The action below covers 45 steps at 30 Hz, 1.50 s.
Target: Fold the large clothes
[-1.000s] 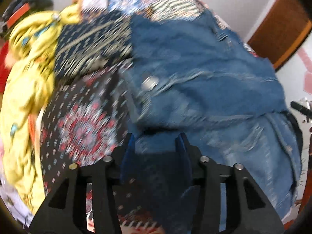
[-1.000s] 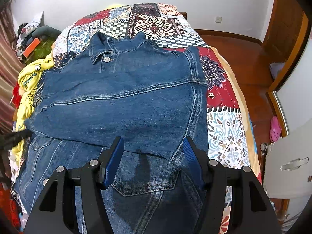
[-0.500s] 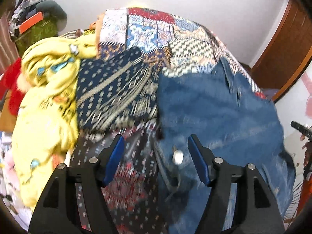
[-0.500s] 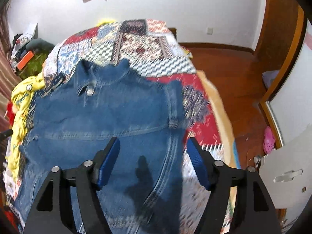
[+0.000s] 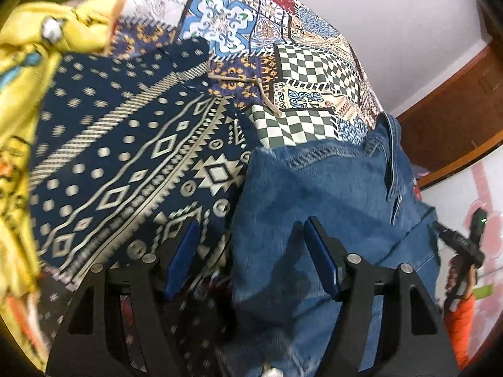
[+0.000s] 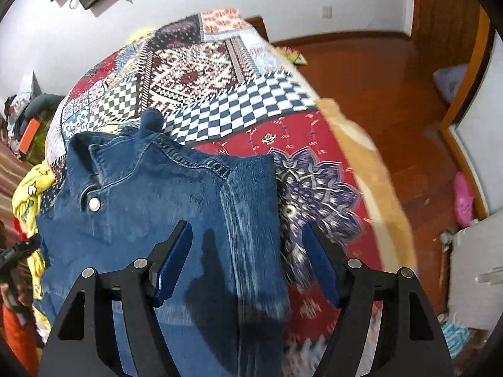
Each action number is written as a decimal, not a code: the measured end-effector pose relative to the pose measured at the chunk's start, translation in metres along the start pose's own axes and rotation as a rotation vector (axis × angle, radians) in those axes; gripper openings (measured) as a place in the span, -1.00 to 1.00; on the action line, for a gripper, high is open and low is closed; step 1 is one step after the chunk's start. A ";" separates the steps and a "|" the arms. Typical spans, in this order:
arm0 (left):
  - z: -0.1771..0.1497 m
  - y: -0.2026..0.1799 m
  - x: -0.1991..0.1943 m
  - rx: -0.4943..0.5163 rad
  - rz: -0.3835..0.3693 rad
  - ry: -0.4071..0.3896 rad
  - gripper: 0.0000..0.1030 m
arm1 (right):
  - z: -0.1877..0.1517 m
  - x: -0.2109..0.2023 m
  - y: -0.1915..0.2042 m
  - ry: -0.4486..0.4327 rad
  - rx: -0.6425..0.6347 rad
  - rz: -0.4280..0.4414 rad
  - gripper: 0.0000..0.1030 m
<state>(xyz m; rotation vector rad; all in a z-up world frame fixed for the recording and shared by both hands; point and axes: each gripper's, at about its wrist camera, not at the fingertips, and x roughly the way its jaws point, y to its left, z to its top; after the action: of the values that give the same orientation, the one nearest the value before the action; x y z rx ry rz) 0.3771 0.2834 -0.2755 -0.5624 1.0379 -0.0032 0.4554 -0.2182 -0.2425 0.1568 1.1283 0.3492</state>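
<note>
A blue denim jacket lies flat on a patchwork bedspread, collar toward the far end. My right gripper is open and empty, low over the jacket's right shoulder edge. In the left wrist view the jacket fills the right half. My left gripper is open and empty, straddling the jacket's left shoulder edge, with the left finger over a navy patterned cloth.
A yellow garment is heaped along the left side of the bed. The bed's right edge drops to a wooden floor. A white cabinet stands at the right. A wooden door frame is beyond the bed.
The left gripper let go of the denim it held and opened. Both grippers moved forward from the jacket's lower part up to its shoulders.
</note>
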 end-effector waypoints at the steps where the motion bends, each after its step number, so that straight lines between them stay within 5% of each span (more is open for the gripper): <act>1: 0.003 0.001 0.004 -0.006 -0.015 -0.004 0.14 | 0.001 0.004 0.000 0.006 0.004 0.012 0.30; 2: 0.006 0.000 0.006 -0.007 -0.023 -0.012 0.05 | 0.002 0.010 0.000 0.010 0.008 0.032 0.23; 5: 0.011 -0.005 0.004 0.002 -0.059 -0.041 -0.62 | 0.004 0.017 0.005 -0.001 0.005 0.032 -0.33; 6: 0.012 -0.007 0.002 0.000 -0.063 -0.051 -0.68 | 0.004 0.017 0.006 -0.009 0.004 0.016 -0.60; 9: 0.014 -0.014 -0.006 0.022 -0.038 -0.071 -0.82 | 0.007 0.014 0.010 -0.020 -0.005 0.023 -0.77; 16: 0.024 -0.043 -0.067 0.056 -0.043 -0.210 -0.83 | 0.024 -0.039 0.045 -0.155 -0.124 0.011 -0.82; 23: 0.056 -0.063 -0.096 0.129 0.053 -0.291 -0.83 | 0.054 -0.068 0.083 -0.281 -0.195 0.037 -0.82; 37: 0.081 -0.001 0.016 0.078 0.246 -0.103 -0.76 | 0.078 0.046 0.067 -0.133 -0.113 -0.064 -0.80; 45: 0.068 -0.009 0.010 0.133 0.326 -0.082 -0.72 | 0.068 0.031 0.079 -0.142 -0.196 -0.141 -0.67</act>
<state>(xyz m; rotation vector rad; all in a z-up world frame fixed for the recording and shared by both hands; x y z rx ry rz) 0.4398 0.3030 -0.2539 -0.2664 1.0308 0.2345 0.5134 -0.1297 -0.2161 -0.0698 0.9536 0.3160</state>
